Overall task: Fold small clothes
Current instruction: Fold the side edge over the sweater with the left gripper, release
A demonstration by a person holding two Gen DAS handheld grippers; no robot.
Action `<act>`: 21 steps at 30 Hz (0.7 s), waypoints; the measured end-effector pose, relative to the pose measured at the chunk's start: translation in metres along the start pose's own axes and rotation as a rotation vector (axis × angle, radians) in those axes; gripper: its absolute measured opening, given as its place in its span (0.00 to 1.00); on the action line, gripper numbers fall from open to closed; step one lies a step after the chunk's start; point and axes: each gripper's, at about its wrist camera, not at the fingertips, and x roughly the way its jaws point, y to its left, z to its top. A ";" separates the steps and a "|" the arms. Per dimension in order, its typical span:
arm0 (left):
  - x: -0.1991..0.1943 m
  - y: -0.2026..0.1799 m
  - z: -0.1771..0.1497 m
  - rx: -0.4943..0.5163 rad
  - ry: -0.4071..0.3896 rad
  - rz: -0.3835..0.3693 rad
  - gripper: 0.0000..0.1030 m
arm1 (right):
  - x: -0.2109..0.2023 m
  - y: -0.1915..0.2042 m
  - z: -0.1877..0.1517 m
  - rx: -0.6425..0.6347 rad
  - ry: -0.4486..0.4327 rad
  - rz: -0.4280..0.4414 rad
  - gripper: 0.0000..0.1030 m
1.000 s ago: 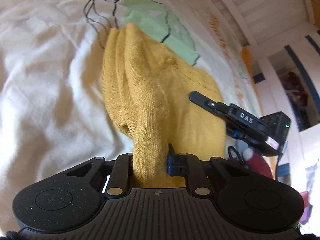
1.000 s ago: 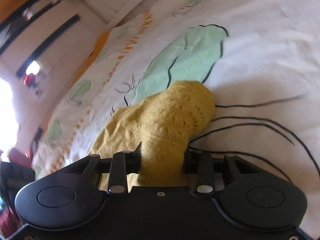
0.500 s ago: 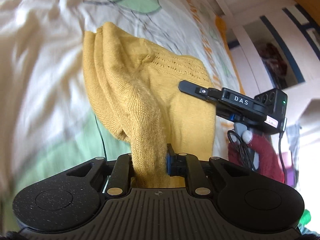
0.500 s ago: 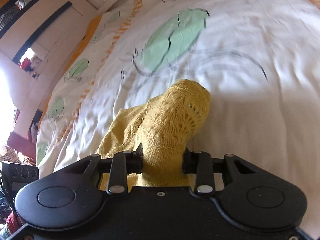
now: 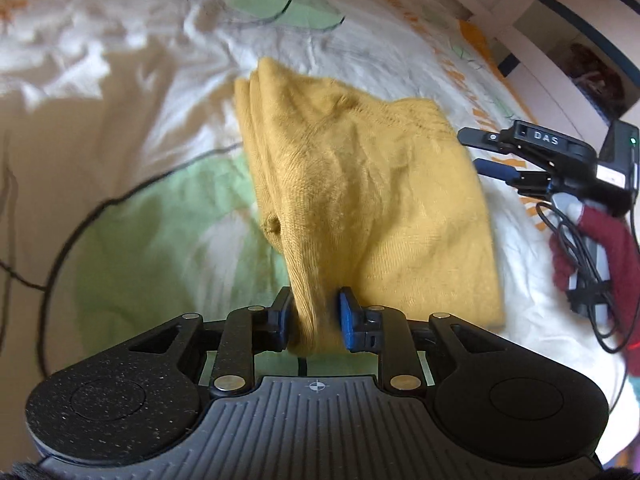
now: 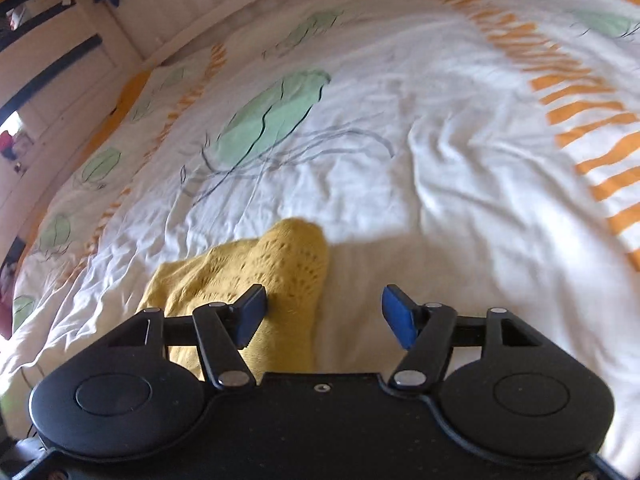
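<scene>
Right gripper (image 6: 322, 314) just spread, clear of mustard-yellow knitted garment (image 5: 360, 184); left gripper (image 5: 314, 316) loosening, fabric between jaws — release flat; smooth fold.

Bed (image 6: 460, 184) wearing a rumpled white cover with green and orange prints, yellow knitted garment (image 5: 360, 184) lying on it

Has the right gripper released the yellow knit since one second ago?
Yes. The right gripper has just been opening; the yellow knit now lies loose by its left finger, on the white duvet.
</scene>
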 end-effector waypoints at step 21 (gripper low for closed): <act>-0.023 -0.062 0.010 0.190 -0.353 0.138 0.42 | -0.018 0.021 -0.022 -0.215 -0.176 -0.088 0.95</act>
